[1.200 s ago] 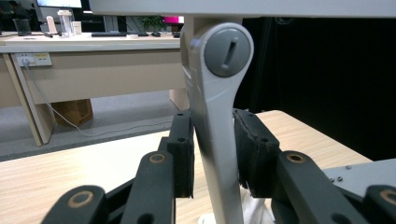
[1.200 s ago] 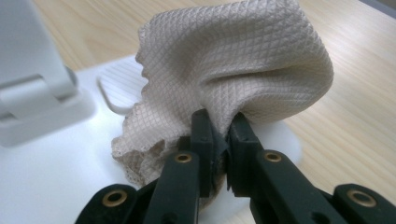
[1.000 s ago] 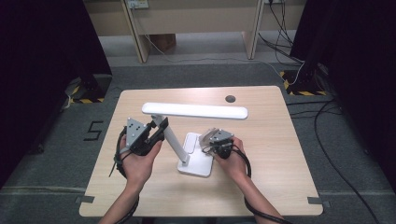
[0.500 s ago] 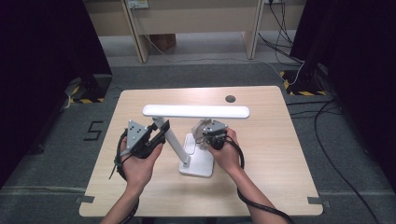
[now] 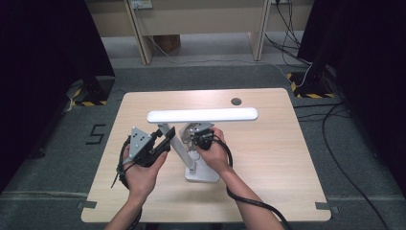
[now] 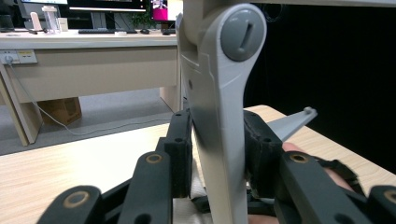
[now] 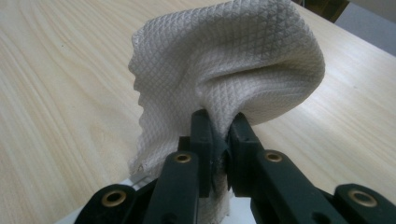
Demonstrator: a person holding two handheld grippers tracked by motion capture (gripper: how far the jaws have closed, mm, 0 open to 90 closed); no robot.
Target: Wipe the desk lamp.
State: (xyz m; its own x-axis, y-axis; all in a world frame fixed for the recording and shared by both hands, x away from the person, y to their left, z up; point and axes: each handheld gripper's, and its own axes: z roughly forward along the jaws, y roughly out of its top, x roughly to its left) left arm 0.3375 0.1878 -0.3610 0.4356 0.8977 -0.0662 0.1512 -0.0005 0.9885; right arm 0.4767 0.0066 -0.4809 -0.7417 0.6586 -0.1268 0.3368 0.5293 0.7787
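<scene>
One white desk lamp [image 5: 191,143] stands at the middle of the wooden counter [image 5: 268,158], its light bar level above the slanted arm. The left tool [image 6: 217,144] clamps that arm just below the hinge. The right tool [image 7: 219,135], just beside the arm, pinches a white waffle-weave cloth [image 7: 233,60]

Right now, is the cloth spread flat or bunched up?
Bunched up: the cloth rises in a crumpled fold, pinched between the right gripper jaws.
</scene>
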